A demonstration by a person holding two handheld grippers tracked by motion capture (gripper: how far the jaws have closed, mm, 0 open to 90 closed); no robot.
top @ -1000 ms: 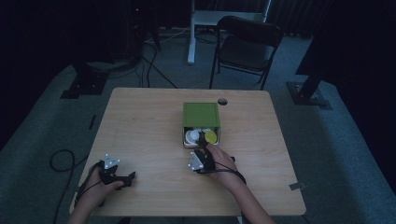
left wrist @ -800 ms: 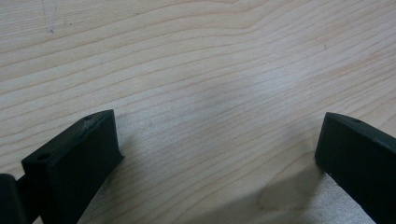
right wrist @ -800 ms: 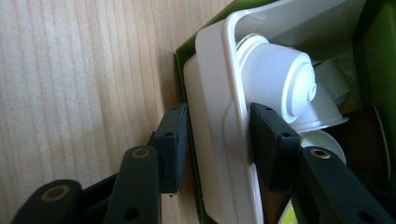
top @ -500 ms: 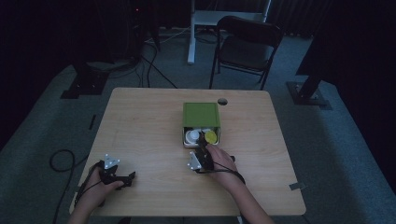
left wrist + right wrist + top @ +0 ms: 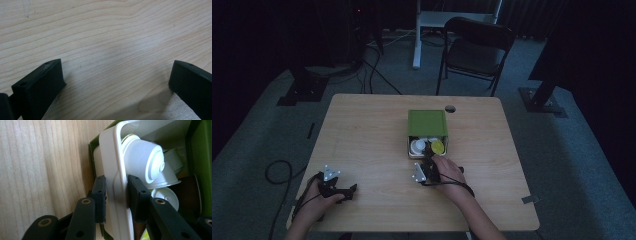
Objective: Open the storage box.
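Lengthwise, drawer (image 5: pixel 428 146) points toward right gripper (image 5: pixel 428 161).

Change noted: your right gripper (image 5: pixel 116 192) has just been closing its jaws; they now clamp the white tray's front wall (image 5: pixel 113 165).

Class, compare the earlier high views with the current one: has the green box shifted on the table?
No. The green box sits in the same spot beside the table's round hole, while the right gripper has just closed on its white tray's front edge.
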